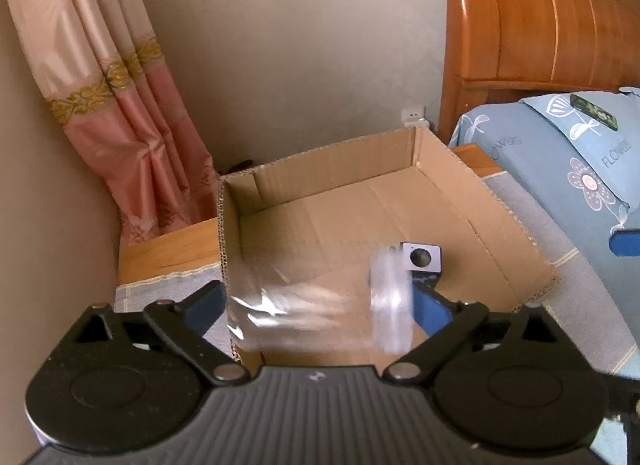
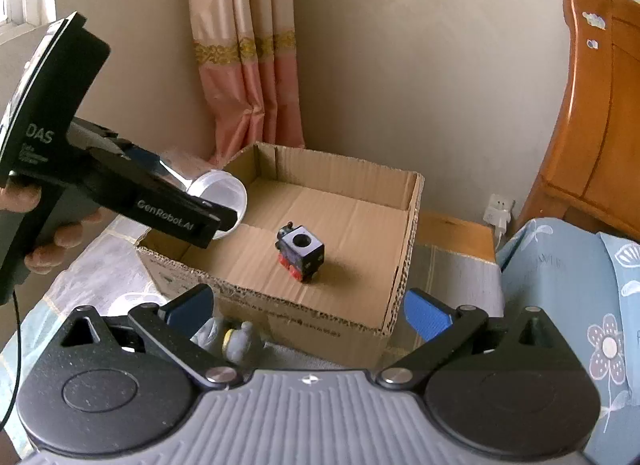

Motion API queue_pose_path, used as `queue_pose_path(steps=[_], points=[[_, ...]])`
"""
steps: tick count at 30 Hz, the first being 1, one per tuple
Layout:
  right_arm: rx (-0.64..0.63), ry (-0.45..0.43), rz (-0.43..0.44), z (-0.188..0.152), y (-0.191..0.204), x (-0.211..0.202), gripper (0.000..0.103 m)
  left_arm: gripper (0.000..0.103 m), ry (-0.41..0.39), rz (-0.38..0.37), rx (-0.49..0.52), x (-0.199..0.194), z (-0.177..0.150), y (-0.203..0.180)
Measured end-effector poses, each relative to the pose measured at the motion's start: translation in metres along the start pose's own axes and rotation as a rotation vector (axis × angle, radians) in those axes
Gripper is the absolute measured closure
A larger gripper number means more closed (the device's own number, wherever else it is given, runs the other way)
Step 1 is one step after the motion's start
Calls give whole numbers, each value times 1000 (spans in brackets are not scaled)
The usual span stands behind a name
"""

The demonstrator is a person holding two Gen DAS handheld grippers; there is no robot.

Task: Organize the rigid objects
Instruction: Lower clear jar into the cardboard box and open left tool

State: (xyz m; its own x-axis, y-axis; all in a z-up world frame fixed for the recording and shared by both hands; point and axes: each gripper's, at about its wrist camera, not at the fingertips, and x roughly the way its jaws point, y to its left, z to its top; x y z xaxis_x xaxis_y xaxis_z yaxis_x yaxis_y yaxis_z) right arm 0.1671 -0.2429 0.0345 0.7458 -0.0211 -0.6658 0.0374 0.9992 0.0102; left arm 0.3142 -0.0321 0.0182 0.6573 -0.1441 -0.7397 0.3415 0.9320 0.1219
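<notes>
Right wrist view shows the left gripper (image 2: 224,205) holding a clear plastic cup (image 2: 218,197) tipped on its side between its fingers, above the near-left corner of the open brown cardboard box (image 2: 396,297). A small black toy train with red wheels (image 2: 300,253) stands on the box floor. The right gripper (image 2: 308,305) has its blue fingers spread wide, holding nothing, just short of the box, with a grey figurine (image 2: 236,341) below.

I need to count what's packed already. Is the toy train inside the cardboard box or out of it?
Inside. The toy train stands on the floor of the cardboard box, walls around it, apart from them.
</notes>
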Motion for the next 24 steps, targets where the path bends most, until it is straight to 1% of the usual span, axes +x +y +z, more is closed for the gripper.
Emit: queue_pose_path(steps=[3, 9, 14, 19, 22, 24], points=[[-10, 8, 1, -3, 6, -3, 0, 6, -22, 2, -1, -6, -1, 0], [-16, 34, -14, -9, 16, -1, 0, 5, -32, 3, 2, -16, -3, -2], [-12, 45, -21, -14, 21, -2, 0, 5, -37, 0, 24, -23, -10, -6], [13, 55, -32, -19, 22, -2, 0, 5, -40, -4, 22, -30, -21, -8], [18, 50, -60, -28, 23, -2, 0, 5, -73, 15, 7, -38, -34, -7], [19, 46, -101, -37, 24, -1, 0, 5, -80, 12, -19, -42, -45, -5]])
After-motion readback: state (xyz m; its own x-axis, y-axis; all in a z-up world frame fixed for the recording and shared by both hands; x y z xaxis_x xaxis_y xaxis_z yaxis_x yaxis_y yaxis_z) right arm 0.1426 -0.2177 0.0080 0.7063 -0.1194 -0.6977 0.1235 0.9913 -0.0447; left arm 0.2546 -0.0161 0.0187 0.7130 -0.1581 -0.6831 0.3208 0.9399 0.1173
